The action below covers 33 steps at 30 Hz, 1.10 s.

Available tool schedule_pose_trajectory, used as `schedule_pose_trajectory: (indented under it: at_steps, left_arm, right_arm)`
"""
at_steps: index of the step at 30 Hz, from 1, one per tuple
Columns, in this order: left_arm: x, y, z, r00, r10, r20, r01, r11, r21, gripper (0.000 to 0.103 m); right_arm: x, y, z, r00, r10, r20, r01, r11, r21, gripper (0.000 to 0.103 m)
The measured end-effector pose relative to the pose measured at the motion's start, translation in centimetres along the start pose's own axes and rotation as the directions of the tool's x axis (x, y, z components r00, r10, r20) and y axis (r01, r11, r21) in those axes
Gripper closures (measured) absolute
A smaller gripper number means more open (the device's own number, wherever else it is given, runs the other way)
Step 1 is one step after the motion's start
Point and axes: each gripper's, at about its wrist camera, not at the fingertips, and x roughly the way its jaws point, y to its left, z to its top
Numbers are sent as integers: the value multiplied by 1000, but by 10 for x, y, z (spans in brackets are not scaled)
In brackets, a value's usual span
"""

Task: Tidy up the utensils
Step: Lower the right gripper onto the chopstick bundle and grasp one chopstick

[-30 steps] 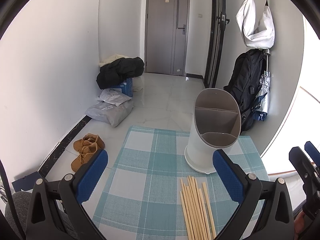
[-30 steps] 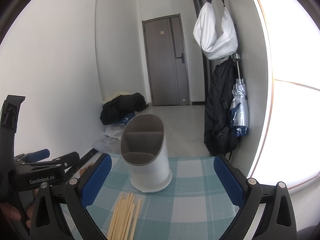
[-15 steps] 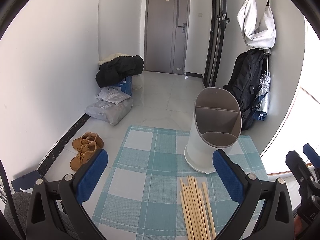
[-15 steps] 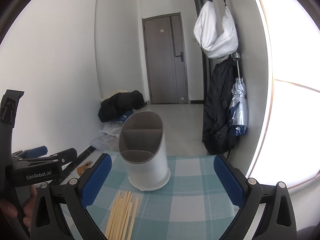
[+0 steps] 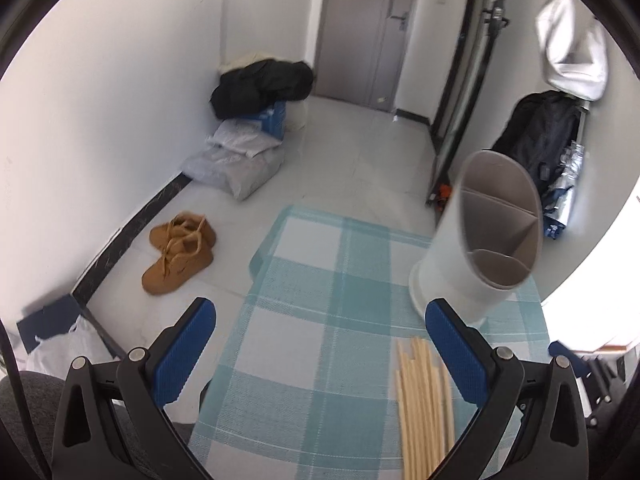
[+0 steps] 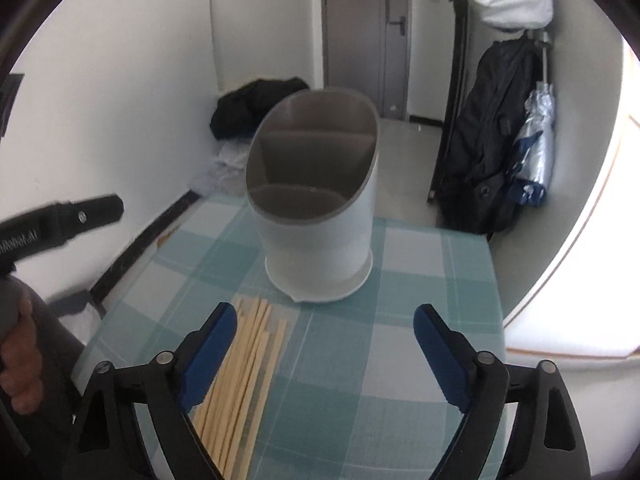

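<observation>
Blue-padded fingers (image 6: pixel 208 354) of the right gripper (image 6: pixel 324 354) are closing with only checked tabletop (image 6: pixel 420 264) between them; the left gripper (image 5: pixel 320 350) stands released. Pale wooden chopsticks (image 6: pixel 244 364) lie just before the white, grey-lined utensil holder (image 6: pixel 316 216).

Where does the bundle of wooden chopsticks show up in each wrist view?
Left wrist view: the chopsticks lie at bottom right, on the checked cloth, just inside the gripper's right-hand finger.
Right wrist view: the chopsticks lie at bottom left, beside the gripper's left-hand finger.
Shared landmark: the white utensil holder stands just beyond their far ends.
</observation>
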Motion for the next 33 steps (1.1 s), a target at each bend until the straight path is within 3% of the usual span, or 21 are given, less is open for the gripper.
schedule_pose_trajectory:
  at_steps: [2, 6, 11, 16, 19, 21, 24, 30, 33]
  left_arm:
    - [7, 10, 2, 1000, 8, -20, -8, 1000, -30, 1]
    - [20, 23, 5, 998, 33, -59, -37, 998, -59, 1]
    - [30, 32, 6, 995, 35, -96, -42, 996, -73, 1]
    - [37, 36, 6, 991, 38, -128, -48, 996, -76, 1]
    - [40, 38, 6, 989, 50, -138, -61, 996, -70, 1]
    - [43, 38, 5, 987, 61, -151, -70, 996, -61, 1]
    - [49, 37, 1, 982, 69, -175, -77, 996, -40, 1]
    - [61, 20, -20, 961, 21, -277, -16, 1000, 21, 1]
    - [64, 6, -37, 936, -28, -352, 45, 998, 41, 1]
  right_arm:
    - [11, 1, -1, 999, 7, -39, -7, 1000, -1, 28]
    - [50, 5, -4, 990, 13, -138, -14, 1000, -13, 46]
    - [79, 16, -6, 981, -2, -194, -7, 999, -45, 47]
    - [94, 25, -7, 970, -40, -241, 18, 995, -95, 58]
    - [95, 31, -8, 973, -52, -227, 26, 993, -119, 66]
    - [96, 35, -9, 973, -30, -230, 2, 993, -121, 82]
    - [96, 44, -8, 972, -1, -235, -31, 990, -134, 96]
    - [83, 28, -9, 978, 79, -191, -80, 997, 3, 97]
    - [72, 4, -9, 980, 134, -145, -117, 986, 117, 97]
